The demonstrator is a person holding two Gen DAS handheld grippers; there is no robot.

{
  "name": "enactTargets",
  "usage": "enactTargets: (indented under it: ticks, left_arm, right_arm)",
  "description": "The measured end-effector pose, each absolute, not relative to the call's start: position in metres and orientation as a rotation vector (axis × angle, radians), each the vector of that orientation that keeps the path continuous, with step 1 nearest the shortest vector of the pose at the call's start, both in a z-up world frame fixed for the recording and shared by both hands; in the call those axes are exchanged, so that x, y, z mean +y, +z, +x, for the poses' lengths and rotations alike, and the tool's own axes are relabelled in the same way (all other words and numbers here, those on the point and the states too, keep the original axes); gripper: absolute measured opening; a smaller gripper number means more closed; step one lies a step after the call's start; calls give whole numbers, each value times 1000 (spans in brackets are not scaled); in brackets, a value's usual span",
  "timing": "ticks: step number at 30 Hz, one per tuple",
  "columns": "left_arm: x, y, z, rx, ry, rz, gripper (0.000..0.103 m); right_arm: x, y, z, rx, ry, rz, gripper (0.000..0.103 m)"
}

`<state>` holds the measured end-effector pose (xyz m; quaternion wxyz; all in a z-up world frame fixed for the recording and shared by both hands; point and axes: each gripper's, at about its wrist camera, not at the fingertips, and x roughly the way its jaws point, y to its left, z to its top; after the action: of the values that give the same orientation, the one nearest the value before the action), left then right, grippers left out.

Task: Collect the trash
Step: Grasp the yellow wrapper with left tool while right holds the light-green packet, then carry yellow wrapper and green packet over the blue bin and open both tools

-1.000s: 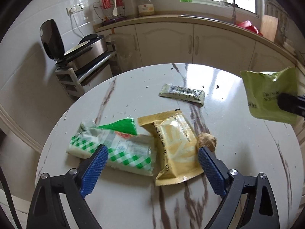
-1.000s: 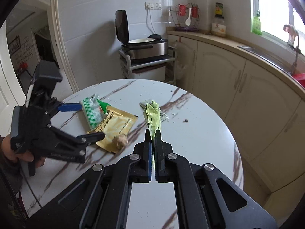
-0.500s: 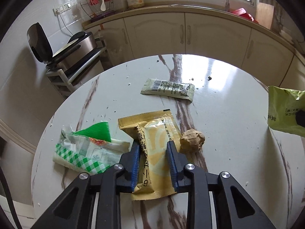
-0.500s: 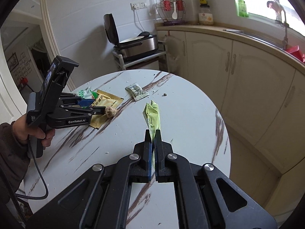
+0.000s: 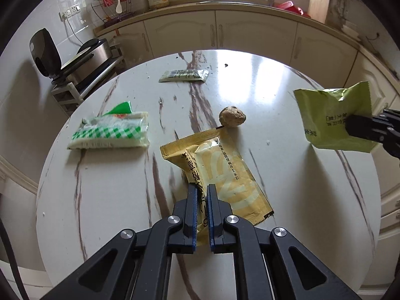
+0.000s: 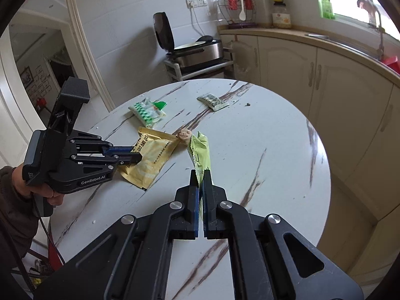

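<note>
Nearest in the left wrist view, the left gripper (image 5: pixel 202 195) has its blue-padded fingers (image 5: pixel 192 212) pinched nearly together on the near edge of the yellow wrapper (image 5: pixel 220 172), whose lower end is hidden between and behind them; the rest slopes away above the round marble table (image 5: pixel 112 200), and whether its far corner touches the top cannot be told. The right gripper (image 6: pixel 200 177) has its fingers closed on the bottom of the light green wrapper (image 6: pixel 200 152), held upright and edge-on in its own view, so its printed face shows only from the left wrist view (image 5: pixel 332 120), where the right edge of the picture cuts the gripper off. Just past the yellow wrapper's far corner a crumpled brown paper ball (image 5: pixel 232 117) lies on the table, touching or nearly touching that corner. To the left, well apart, lies the green-checked white packet (image 5: pixel 110 135), its top torn open; what it contains is not visible. Farther back rests a small pale green sachet (image 5: pixel 183 75), its print too small to read, with a dark crumb (image 5: pixel 226 65) near it
</note>
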<state>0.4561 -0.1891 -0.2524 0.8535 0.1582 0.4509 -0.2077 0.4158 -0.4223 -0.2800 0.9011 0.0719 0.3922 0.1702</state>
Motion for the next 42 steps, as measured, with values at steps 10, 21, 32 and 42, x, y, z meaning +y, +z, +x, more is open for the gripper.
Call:
enactTargets:
  ticks: [10,21,32,42]
  left_arm:
    - [-140,-240,383,961,-416,302,14]
    - [-154,-243,383,909,-377,238,1]
    - [-168,-202,331,816,-480,174,0]
    - [-248,-165,303,777,-609,226,0]
  right_arm:
    - [-382,-279,375,807,327,82,3]
    - [-380,-287,368,808,298,151,3]
    - [-397,-273,347,736,290,231,3]
    - [-468,-243,301,623,205,301,3]
